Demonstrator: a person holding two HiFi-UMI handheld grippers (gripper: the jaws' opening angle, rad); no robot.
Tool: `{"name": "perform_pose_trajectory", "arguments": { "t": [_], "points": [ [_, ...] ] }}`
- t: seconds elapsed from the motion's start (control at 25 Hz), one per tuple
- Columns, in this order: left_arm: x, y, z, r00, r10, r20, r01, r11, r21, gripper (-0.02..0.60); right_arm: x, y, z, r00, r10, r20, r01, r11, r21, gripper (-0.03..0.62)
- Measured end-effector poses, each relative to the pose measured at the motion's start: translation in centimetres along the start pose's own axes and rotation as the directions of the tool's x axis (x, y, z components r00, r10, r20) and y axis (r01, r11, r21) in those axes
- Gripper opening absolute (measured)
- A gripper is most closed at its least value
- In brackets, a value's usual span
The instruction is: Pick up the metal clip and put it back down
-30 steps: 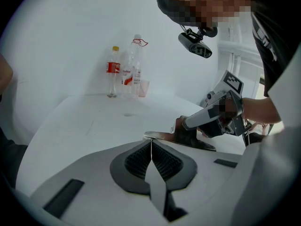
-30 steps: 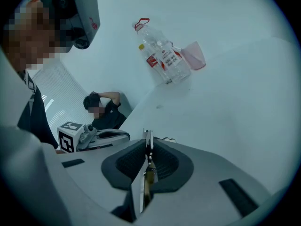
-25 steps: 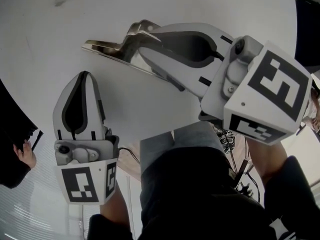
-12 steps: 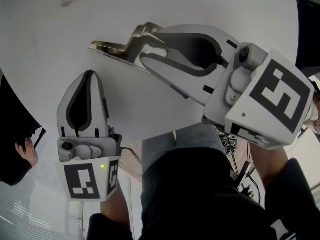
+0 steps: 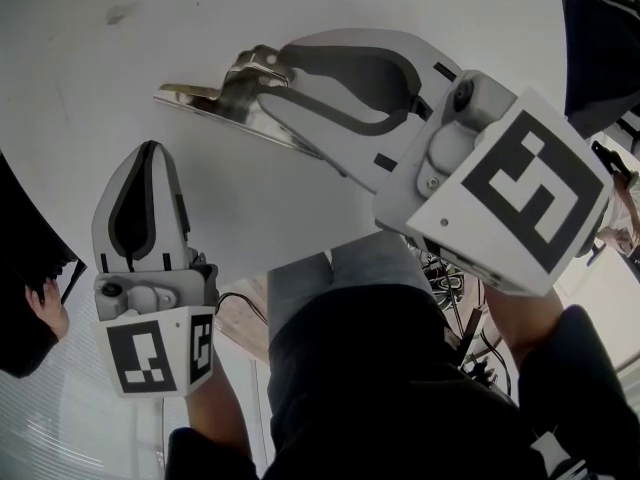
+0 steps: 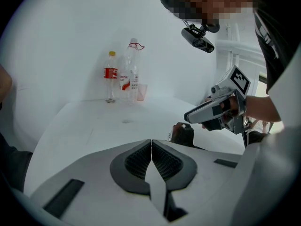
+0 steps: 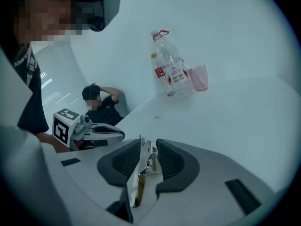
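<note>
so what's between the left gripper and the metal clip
nothing: in the head view there's only a bare stretch of white table between the left gripper and the metal clip

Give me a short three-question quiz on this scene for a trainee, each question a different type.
1. True or false: the left gripper has its jaws together with nothing between them.
2. What sits between the jaws of the right gripper? A) a metal clip B) a spoon C) a pen
3. In one word, what colour is the cup beside the bottles at the far side of the table?
Key: 1 true; 2 A; 3 pink.
</note>
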State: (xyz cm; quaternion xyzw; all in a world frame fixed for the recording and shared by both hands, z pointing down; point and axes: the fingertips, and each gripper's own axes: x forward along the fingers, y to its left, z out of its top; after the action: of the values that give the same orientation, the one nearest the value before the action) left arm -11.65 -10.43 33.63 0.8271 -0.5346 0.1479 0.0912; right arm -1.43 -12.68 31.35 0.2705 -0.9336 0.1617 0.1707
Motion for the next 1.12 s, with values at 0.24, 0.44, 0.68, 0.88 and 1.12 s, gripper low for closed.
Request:
{"name": "perform_pose_trajectory", "arguments": {
  "t": [0.24,0.44,0.68,0.88,1.12],
  "points": [
    [-0.5,-0.3,0.8,1.0,0.0,0.011,0.0,1.0,0.012,0.021,-1.3,-0.3,0.9,0.999,-0.035,0.025,0.036,0.999,-0.034,0.121],
    [-1.6,-1.0,2.0,1.0,0.0,0.025,-0.001,0.999,0.034,0.02,-3.0,0.2,1.6,0.996,-0.075,0.048,0.079,0.994,-0.074,0.061],
    [-2.7,-1.4,3.2,0.999,0.013,0.037,-0.014,0.999,0.041,0.02,-4.0,1.2,2.3,0.995,-0.079,0.059,0.084,0.993,-0.086,0.028],
    [-3.7,-2.3,4.5,0.999,0.0,0.047,-0.003,0.998,0.06,0.021,-5.3,2.5,3.7,0.994,-0.084,0.072,0.093,0.989,-0.119,0.028],
    [-5.0,-2.8,6.6,0.997,-0.007,0.082,0.0,0.996,0.088,0.02,-6.7,4.0,5.6,0.992,-0.088,0.095,0.102,0.983,-0.151,0.026]
  ]
}}
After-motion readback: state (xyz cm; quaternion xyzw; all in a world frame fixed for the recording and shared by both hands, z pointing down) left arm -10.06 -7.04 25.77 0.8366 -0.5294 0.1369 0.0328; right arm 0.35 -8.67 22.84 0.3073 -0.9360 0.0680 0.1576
